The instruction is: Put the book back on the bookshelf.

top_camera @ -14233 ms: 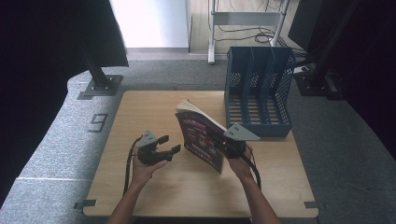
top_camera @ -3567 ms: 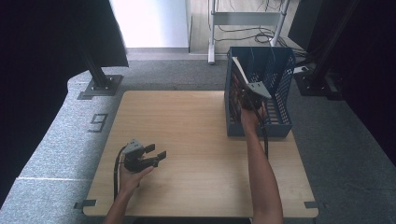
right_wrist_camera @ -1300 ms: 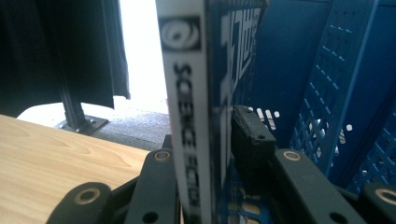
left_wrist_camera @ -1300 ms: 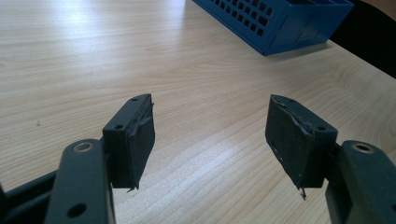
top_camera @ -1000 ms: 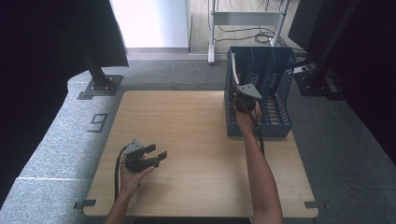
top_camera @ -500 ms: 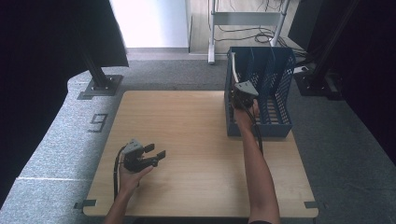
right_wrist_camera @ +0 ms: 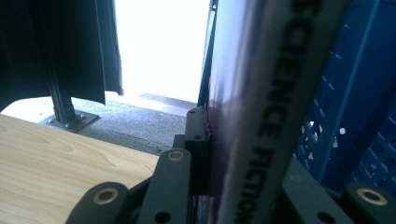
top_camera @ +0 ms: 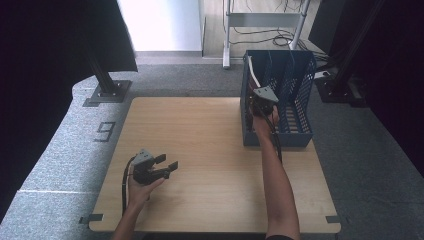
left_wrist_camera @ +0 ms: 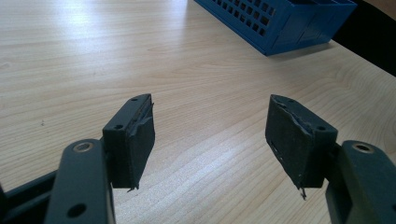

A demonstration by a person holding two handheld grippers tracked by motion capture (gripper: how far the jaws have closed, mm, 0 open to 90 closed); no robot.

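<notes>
High view showed the wooden table (top_camera: 210, 150) with a blue file rack (top_camera: 295, 100) at its far right corner. A book (right_wrist_camera: 261, 107) stood upright in the rack's leftmost slot, clamped by its spine in the right gripper (top_camera: 263, 97), whose jaws had just closed further. Well apart, the left gripper (top_camera: 162, 167) rested near the front edge, jaws wide and empty.

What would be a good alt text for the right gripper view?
The right gripper has its black jaws shut on a book whose spine reads "SCIENCE FICTION", beside the blue file rack. A corner of the wooden table is at lower left.
</notes>
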